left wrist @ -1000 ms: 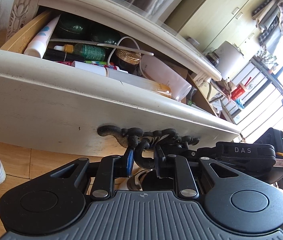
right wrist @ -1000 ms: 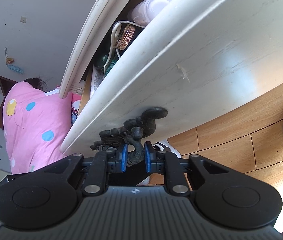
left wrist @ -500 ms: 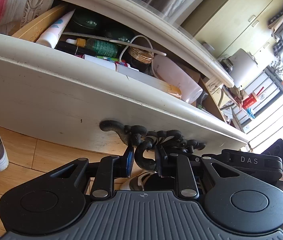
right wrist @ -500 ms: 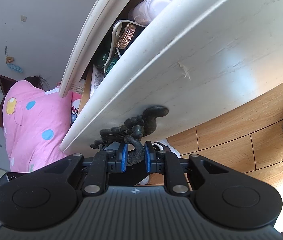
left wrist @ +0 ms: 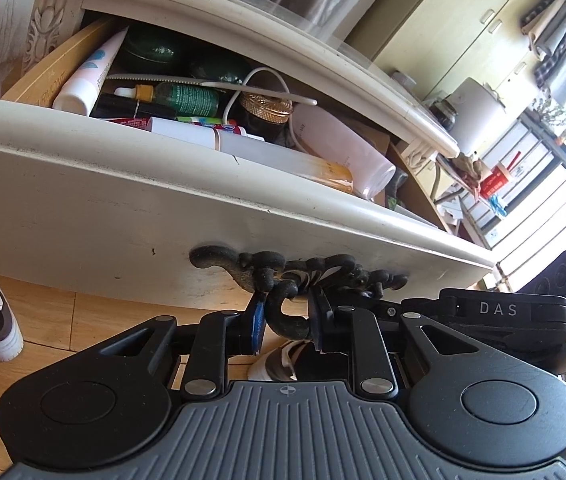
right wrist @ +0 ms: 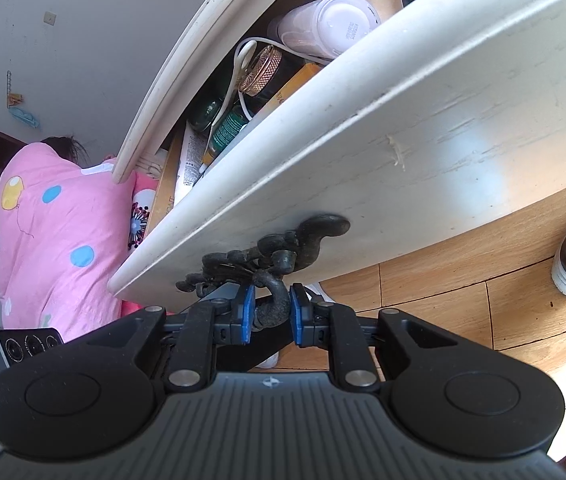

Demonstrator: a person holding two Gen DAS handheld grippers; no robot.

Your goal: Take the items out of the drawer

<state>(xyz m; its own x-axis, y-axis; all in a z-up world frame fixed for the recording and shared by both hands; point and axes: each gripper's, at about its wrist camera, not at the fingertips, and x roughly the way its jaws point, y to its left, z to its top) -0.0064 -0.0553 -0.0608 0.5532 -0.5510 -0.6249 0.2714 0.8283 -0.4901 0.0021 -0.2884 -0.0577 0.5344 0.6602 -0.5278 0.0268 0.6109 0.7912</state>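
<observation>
1. The drawer [left wrist: 123, 208] is a broad, bowed front of chalky cream-painted wood, scuffed along its top edge, standing open; its long axis runs across the left wrist view, and it lies above and beyond both pairs of fingers.
2. The items lie inside, up past the front panel, so a gripper must let go of the pull and rise over the rim: a frosted plastic bottle [left wrist: 339, 148], a white tube [left wrist: 91, 74], a green glass dropper bottle [left wrist: 187, 98] and a knurled gold lid [left wrist: 267, 106].
3. The handle [left wrist: 283, 280] is dark, ornate cast metal, rough, with a drop ring.
4. The left gripper [left wrist: 287, 320] is nearly closed, clamped on that ring.
5. The right gripper [right wrist: 270, 310] is fully closed on the same ring (neither is clearly nearer the contents).
</observation>
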